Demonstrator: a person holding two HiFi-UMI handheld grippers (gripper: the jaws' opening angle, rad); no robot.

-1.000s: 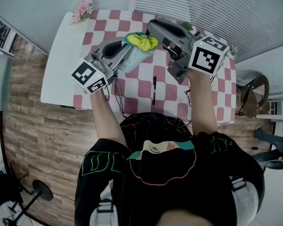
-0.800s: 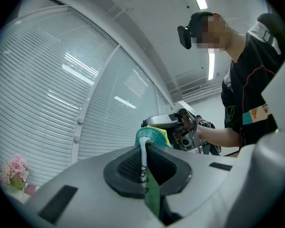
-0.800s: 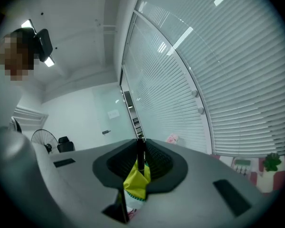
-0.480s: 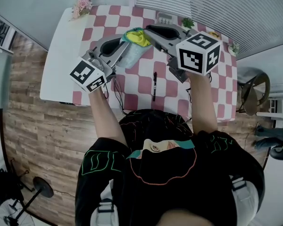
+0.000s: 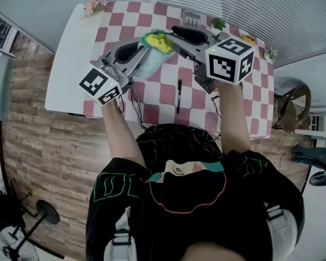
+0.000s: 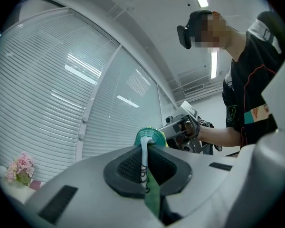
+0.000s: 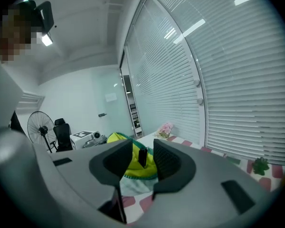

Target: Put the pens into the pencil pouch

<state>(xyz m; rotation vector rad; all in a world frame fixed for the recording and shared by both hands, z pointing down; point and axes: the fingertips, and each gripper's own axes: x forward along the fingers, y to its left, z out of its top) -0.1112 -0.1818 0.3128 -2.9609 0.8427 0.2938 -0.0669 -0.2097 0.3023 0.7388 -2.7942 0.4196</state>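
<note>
While both bare forearms reach out from the black shirt over the near edge of the bench (image 5: 65,64), the left claw (image 5: 145,51) (image 6: 145,152) angles slightly upward and the right claw (image 5: 171,37) (image 7: 142,158) tips down toward it from the other side. The two claws meet over the pink-and-white checked cloth (image 5: 164,94).

The left claw is pinched tight on the rim of the pencil pouch (image 5: 151,64) (image 6: 151,137) (image 7: 133,174) and holds it up off the cloth with its mouth gaping. The pouch is pale mint outside with a yellow lining, and a green zip runs round the opening.

The right claw's jaws have just been opening and stand moderately apart over that yellow mouth. A slim dark stub (image 7: 142,156), probably the end of a pen, stands between the pads without either one pressing on it. It is too small to say more.

A loose pen (image 5: 179,95), black, lies on the cloth nearer the person, well apart from the pouch.

Compared with a second ago, the right claw has dropped and turned, so its tips now sit at the pouch's mouth rather than behind it. The left claw and the pouch have hardly shifted, and the loose pen lies where it did.
</note>
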